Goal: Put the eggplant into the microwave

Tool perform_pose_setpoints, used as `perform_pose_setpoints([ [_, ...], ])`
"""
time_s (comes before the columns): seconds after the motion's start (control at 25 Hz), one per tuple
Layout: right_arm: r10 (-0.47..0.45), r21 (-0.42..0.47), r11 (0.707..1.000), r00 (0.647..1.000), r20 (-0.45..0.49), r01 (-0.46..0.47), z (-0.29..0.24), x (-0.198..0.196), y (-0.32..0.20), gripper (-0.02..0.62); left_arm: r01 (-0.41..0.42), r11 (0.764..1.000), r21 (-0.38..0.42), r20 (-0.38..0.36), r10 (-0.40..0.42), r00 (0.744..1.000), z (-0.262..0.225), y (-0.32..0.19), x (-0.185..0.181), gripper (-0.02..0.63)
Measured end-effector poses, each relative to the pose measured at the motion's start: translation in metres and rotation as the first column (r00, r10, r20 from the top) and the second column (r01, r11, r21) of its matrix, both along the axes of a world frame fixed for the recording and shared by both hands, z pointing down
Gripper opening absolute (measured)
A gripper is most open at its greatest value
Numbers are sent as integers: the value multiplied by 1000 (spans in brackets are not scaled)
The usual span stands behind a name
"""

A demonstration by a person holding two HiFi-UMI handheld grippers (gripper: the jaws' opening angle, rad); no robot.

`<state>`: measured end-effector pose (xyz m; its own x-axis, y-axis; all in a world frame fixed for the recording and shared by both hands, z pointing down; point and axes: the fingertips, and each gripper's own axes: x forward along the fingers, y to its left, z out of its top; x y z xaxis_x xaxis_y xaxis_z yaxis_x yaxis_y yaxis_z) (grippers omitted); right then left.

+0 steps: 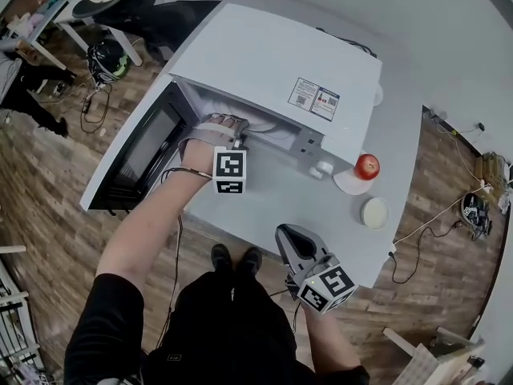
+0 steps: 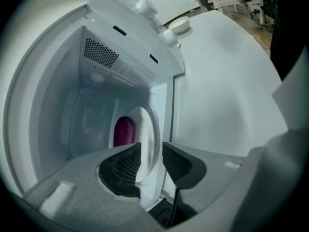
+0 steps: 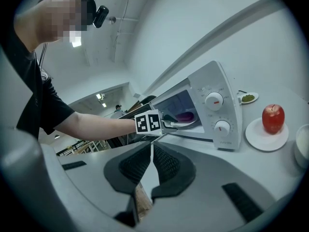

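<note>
Head view: the white microwave (image 1: 272, 62) stands open. The right gripper (image 3: 150, 149) has its jaws pressed together, empty. The left gripper (image 2: 151, 153) is spread inside, a white plate (image 2: 147, 129) rim between its jaws, the purple eggplant (image 2: 124, 131) on it. The top sticker (image 1: 314, 99) has unreadable print.

Bright, even indoor light fills the head view, and the white microwave (image 1: 264, 46) top nearly washes out. All three views bend and darken toward their rims. The left gripper view is dim, bluish and soft. In the right gripper view, small ceiling lamps (image 3: 100, 96) glare at nine o'clock.
</note>
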<state>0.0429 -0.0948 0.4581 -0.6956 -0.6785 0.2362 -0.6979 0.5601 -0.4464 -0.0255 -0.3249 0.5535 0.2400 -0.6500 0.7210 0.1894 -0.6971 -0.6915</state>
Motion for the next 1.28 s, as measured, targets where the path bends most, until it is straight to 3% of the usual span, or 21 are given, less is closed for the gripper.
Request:
perform_pose_setpoints([
  [0.16,-7,6,1000,1000,-4,7,-1,-1,-1,23,13,1000,5,10,-13,1000,5,-8,-1,63],
  [0.48,16,-3,1000,1000,-20,-16,1,9,7,23,27,1000,4,25,-27,999,7,-16,0,51],
  [0.76,-11,-9,1000,1000,-26,11,-7,-1,16,23,59,998,33,-112,-55,992,-22,3,-3,51],
  [1.12,-8,56,998,999,-43,10,-50,-37,15,23,102,994,-36,-303,-108,947,-71,54,-24,43],
  [1.28,17,68,998,999,-42,-14,-66,-57,26,23,108,992,-67,-341,-125,932,-87,83,-39,34],
])
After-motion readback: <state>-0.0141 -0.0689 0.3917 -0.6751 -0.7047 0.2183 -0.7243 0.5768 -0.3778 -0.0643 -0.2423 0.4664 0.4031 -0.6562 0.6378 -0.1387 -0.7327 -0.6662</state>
